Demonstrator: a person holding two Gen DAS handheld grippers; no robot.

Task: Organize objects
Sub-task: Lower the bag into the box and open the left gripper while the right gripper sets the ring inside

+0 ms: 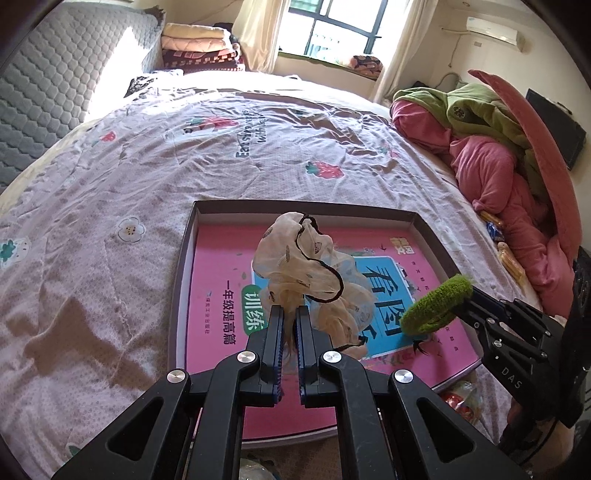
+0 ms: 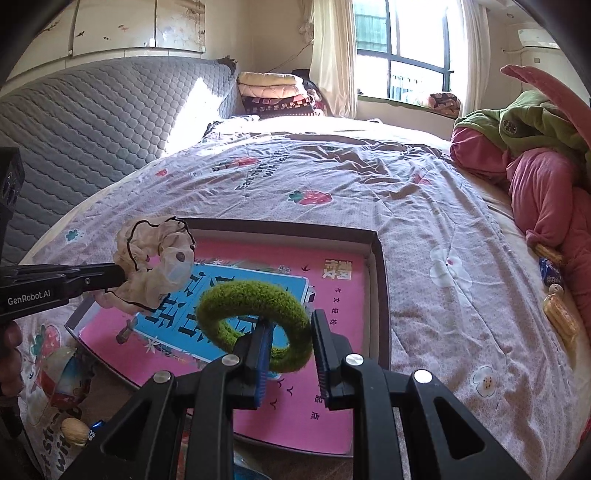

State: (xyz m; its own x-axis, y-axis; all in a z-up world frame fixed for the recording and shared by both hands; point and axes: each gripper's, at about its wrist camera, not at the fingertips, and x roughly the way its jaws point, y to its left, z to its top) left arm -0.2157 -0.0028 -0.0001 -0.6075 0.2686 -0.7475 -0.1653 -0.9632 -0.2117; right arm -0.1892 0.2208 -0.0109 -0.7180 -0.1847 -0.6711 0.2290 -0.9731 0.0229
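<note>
Left wrist view: looks forward and downward along the left tool (image 1: 290, 314), close above the box (image 1: 306, 208).
Right wrist view: same angle, from the box's right.
Shared: box, bed (image 2: 369, 177), window (image 1: 332, 26).

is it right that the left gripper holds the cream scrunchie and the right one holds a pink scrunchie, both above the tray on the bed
Nearly. The colour is wrong: the scrunchie in the right gripper is fuzzy green, not pink, as the right wrist view shows. The rest stands: the left gripper holds the cream scrunchie, and both are above the tray on the bed.
</note>
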